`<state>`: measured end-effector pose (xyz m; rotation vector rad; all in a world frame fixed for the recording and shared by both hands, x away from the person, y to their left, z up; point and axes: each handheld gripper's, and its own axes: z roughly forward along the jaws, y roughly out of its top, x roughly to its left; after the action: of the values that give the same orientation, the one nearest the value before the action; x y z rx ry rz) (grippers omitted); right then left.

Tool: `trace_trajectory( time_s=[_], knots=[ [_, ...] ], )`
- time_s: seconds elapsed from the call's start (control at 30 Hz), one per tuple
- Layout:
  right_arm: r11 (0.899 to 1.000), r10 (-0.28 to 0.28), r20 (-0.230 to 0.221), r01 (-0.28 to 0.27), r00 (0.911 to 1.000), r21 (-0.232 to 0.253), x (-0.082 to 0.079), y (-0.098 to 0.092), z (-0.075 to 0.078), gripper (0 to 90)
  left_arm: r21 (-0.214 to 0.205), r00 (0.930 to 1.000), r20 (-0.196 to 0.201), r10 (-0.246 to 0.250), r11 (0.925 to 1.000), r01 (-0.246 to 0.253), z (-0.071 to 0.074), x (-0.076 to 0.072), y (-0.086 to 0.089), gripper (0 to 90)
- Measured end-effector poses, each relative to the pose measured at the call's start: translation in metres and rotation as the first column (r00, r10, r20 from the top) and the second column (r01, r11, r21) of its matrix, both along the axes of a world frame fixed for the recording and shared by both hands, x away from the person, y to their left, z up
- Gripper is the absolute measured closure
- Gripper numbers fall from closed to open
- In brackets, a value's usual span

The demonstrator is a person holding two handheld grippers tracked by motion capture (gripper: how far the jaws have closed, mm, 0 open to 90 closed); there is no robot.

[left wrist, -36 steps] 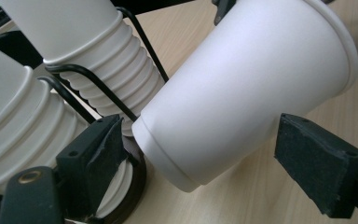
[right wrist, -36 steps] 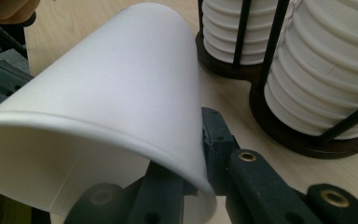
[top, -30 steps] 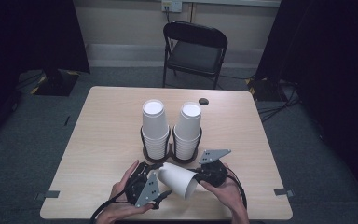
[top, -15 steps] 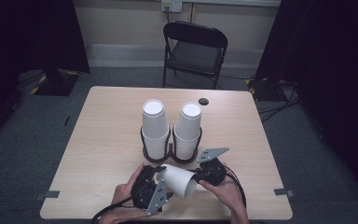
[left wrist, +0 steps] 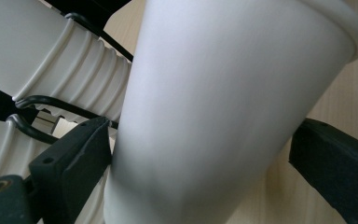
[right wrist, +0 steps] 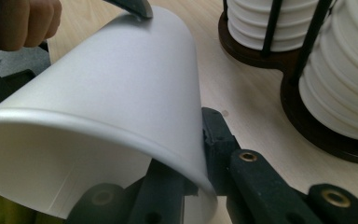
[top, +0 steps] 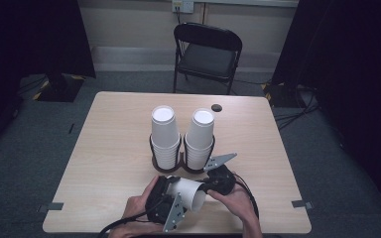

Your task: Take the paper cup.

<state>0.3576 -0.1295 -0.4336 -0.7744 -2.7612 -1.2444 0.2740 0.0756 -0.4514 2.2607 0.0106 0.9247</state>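
Observation:
A single white paper cup (top: 187,192) lies on its side just above the table's front edge, between my two grippers. My right gripper (top: 207,189) is shut on its rim, one jaw inside the mouth and one outside; the right gripper view shows that pinch (right wrist: 200,158) on the cup (right wrist: 112,93). My left gripper (top: 170,192) is at the cup's base end. Its jaws have just been opening. In the left gripper view the cup (left wrist: 223,93) stands between the jaws (left wrist: 205,140), with a clear gap on the right side, so nothing is pressed.
Two tall stacks of white cups (top: 163,134) (top: 200,136) stand in a black wire holder (top: 181,163) at the table's middle, right behind my grippers. A small dark disc (top: 217,107) lies farther back. A folding chair (top: 206,54) stands beyond the table.
My left gripper's jaws have spread apart off the cup and that hand has drifted slightly. The right gripper and the cup have stayed in place.

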Motion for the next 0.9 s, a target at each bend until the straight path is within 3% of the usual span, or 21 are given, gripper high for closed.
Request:
trace_trajectory(
  time_s=[0.27,0.47,0.6,0.9],
  knots=[
    [1.000,-0.006,-0.021,0.006,0.9998,0.004,0.005,0.008,0.003,86.4,-0.033,0.9997,0.010,0.021,0.9992,-0.021,-0.001,0.004,-0.004,3.5],
    [1.000,-0.019,-0.036,0.019,0.9992,0.016,0.008,0.012,0.004,86.4,-0.050,0.9994,-0.004,0.035,0.9981,-0.035,0.000,0.007,-0.005,3.2],
    [0.999,-0.034,-0.047,0.035,0.9983,0.025,0.009,0.015,0.004,86.6,-0.059,1.0000,-0.001,0.002,0.9983,-0.002,0.001,0.006,-0.012,7.6],
    [0.999,-0.031,-0.072,0.033,0.9969,0.017,0.009,0.019,0.002,86.7,-0.071,0.9999,0.002,0.011,0.9974,-0.011,0.002,0.006,-0.019,6.9]
  ],
)
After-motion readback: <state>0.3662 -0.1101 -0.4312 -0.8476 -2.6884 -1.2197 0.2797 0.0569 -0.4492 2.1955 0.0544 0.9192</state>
